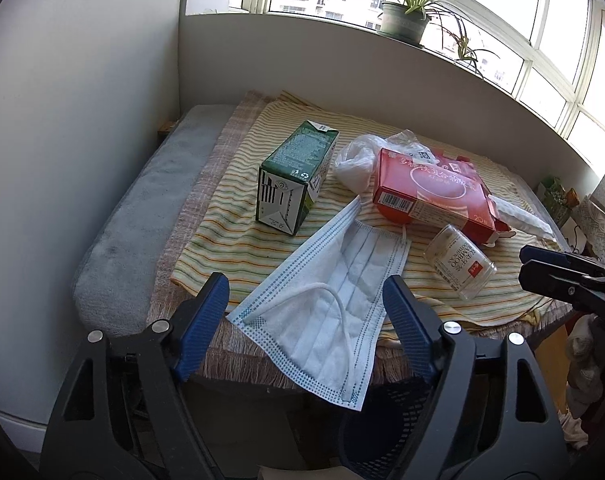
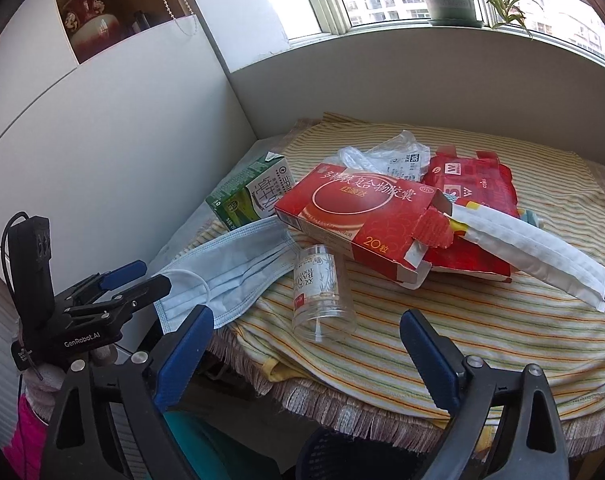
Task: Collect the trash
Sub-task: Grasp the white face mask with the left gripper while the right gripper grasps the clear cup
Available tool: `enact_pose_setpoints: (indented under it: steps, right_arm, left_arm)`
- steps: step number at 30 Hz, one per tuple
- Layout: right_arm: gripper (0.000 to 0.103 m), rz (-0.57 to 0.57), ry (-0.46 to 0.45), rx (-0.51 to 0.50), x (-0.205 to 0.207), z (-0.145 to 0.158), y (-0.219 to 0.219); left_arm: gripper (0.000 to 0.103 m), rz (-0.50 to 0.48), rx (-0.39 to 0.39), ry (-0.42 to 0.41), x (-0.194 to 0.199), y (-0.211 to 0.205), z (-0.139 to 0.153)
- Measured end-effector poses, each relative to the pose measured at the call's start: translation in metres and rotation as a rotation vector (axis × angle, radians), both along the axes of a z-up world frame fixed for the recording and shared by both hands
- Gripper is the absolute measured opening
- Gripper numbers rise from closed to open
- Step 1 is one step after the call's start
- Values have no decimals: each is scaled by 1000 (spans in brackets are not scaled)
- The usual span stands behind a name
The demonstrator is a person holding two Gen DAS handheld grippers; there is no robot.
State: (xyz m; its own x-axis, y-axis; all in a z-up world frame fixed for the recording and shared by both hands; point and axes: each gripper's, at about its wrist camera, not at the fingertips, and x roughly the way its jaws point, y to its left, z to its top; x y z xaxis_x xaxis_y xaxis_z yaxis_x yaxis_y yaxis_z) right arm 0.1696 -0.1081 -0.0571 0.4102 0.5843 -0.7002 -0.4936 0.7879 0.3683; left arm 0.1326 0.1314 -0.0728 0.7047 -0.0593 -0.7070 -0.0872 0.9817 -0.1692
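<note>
A pale blue face mask (image 1: 326,300) lies over the table's near edge, also in the right wrist view (image 2: 226,272). My left gripper (image 1: 306,300) is open, its fingers either side of the mask, holding nothing. A clear plastic jar (image 2: 322,300) lies on its side just ahead of my open, empty right gripper (image 2: 306,344); it also shows in the left wrist view (image 1: 460,262). Behind lie a red box (image 2: 358,208), a green carton (image 1: 294,176), a crumpled clear bag (image 1: 358,160), a white paper sleeve (image 2: 534,252) and red packaging (image 2: 478,184).
The trash lies on a striped cloth (image 2: 482,328) over a small table with a fringed edge (image 2: 362,404). A dark mesh basket (image 1: 386,428) sits below the table's front. White walls stand left and behind. A potted plant (image 1: 406,16) is on the windowsill.
</note>
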Motion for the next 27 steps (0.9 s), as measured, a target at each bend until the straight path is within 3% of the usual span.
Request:
enact_pose_setpoints:
  steps: [7, 9, 14, 19, 23, 27]
  right_arm:
    - [93, -15, 47, 8, 20, -13, 11]
    - [84, -19, 71, 3, 24, -18, 14]
    - [82, -26, 97, -16, 32, -30, 19]
    - [76, -29, 120, -30, 37, -38, 22]
    - [68, -30, 132, -40, 40, -44, 24]
    - [54, -32, 130, -43, 39, -44, 22]
  left_arm:
    - [69, -23, 18, 63, 29, -9, -19]
    - [59, -29, 18, 82, 35, -13, -25]
    - [44, -39, 0, 97, 39, -18, -35]
    - [20, -46, -30, 99, 41, -22, -37]
    - [7, -44, -47, 87, 39, -23, -35]
    - [4, -44, -58, 73, 34, -25, -30]
